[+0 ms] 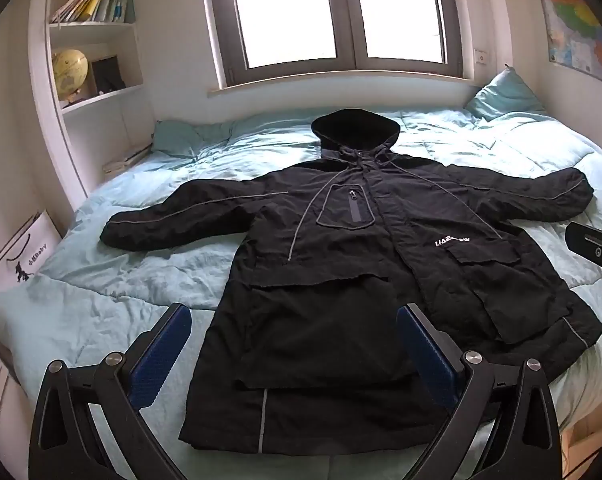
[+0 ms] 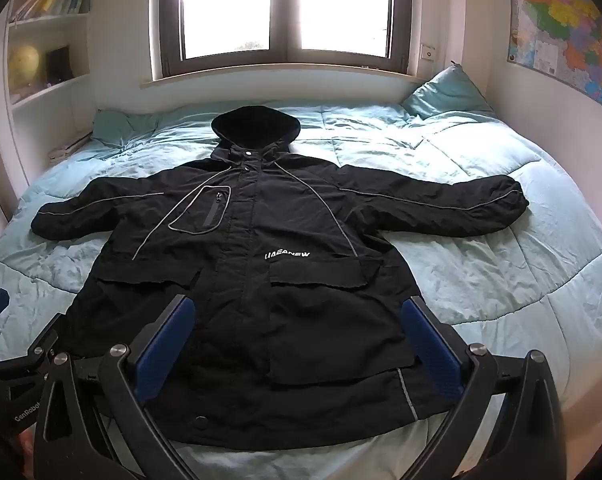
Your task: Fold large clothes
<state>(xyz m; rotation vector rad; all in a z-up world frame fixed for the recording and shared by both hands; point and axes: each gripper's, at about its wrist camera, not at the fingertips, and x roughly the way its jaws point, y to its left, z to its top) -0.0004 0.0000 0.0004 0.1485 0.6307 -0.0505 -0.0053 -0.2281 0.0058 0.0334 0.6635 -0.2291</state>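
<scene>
Right wrist view: jacket [image 2: 261, 280] reads "LIAEANEW"; both tools [image 2: 297, 344] [image 1: 293, 344] gape wide, empty.

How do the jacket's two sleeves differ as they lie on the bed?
The sleeve on the window's left slopes down toward its cuff; the sleeve on the window's right lies nearly level. The left one ends near the bookshelf, the right one below the blue pillow. Both are black with grey piping, spread flat on the jacket.
</scene>
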